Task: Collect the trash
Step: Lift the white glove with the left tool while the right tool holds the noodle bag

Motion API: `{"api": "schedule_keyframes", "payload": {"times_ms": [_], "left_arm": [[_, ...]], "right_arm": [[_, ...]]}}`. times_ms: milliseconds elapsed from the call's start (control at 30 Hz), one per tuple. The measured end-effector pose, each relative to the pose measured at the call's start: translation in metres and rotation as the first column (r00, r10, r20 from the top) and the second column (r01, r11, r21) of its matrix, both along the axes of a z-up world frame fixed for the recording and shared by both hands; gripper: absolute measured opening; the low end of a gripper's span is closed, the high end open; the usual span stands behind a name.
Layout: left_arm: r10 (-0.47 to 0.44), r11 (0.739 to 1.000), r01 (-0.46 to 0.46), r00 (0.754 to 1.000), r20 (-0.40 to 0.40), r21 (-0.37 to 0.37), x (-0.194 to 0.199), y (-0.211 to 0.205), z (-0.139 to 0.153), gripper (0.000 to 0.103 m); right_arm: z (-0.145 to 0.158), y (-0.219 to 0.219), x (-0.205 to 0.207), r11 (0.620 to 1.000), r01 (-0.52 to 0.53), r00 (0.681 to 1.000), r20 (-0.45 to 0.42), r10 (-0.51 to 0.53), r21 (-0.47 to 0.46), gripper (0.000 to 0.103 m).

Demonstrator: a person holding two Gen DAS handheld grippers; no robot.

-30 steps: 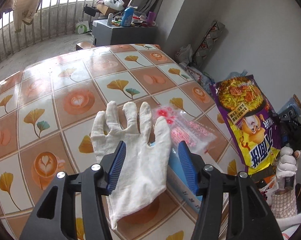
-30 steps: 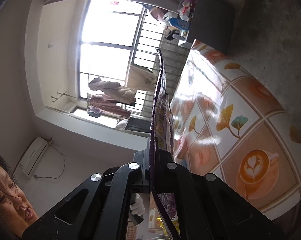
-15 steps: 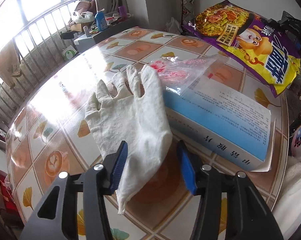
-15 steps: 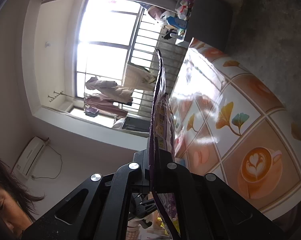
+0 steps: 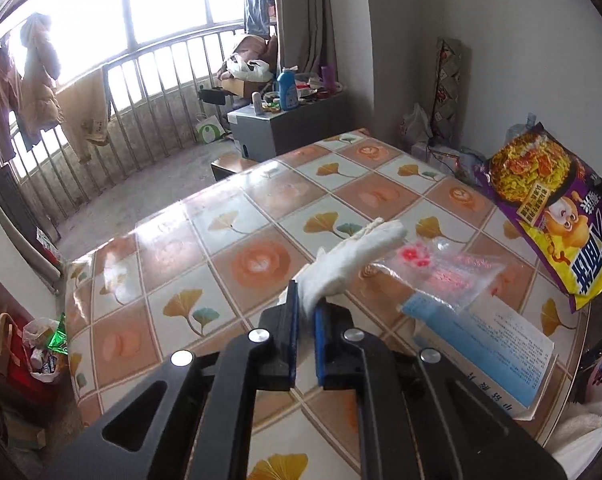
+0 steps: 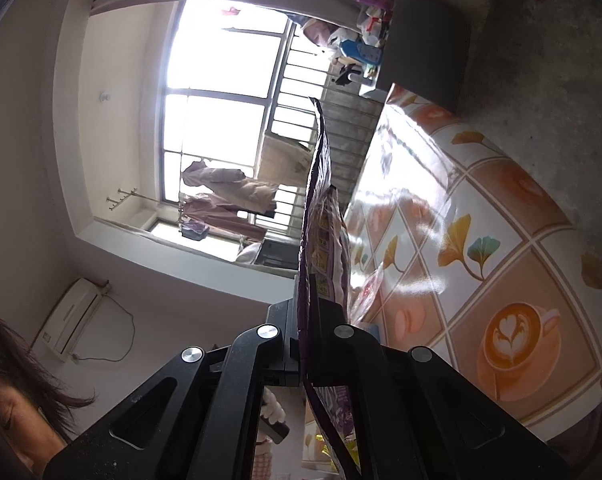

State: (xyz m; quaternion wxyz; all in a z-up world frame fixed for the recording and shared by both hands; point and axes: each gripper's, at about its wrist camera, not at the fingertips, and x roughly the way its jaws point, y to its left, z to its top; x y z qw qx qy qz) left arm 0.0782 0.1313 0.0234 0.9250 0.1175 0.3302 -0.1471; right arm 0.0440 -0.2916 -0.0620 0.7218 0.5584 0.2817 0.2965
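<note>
White cloth glove (image 5: 353,264) is pinched by the closing left gripper (image 5: 306,312), beside the blue box (image 5: 481,344); lift clear. Right gripper (image 6: 307,316) clamps the snack bag (image 6: 321,216).

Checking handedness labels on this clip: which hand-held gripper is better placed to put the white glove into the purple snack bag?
Left. The left hand-held gripper is closing on the white glove, lifted above the table. The right hand-held gripper is shut on the purple snack bag, holding it up.

Snack bag (image 5: 549,216): large blue Chinese characters and a yellow label, not legible; blue box (image 5: 485,344): fine print, unreadable.
</note>
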Motion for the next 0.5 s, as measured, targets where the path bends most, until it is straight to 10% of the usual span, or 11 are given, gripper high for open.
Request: {"api": "schedule_keyframes", "payload": {"times_ms": [233,500], "left_arm": [[-0.001,0.994,0.015,0.992,0.128,-0.104,0.019,-0.014,0.064,0.006],[-0.216,0.947,0.246,0.963,0.16,-0.206,0.041,-0.109,0.105,0.006]], "right_arm": [[0.007,-0.006,0.003,1.0,0.014,0.999,0.03,-0.014,0.009,0.0],[0.017,-0.031,0.001,0.996,0.091,0.995,0.051,-0.09,-0.012,0.0]]}}
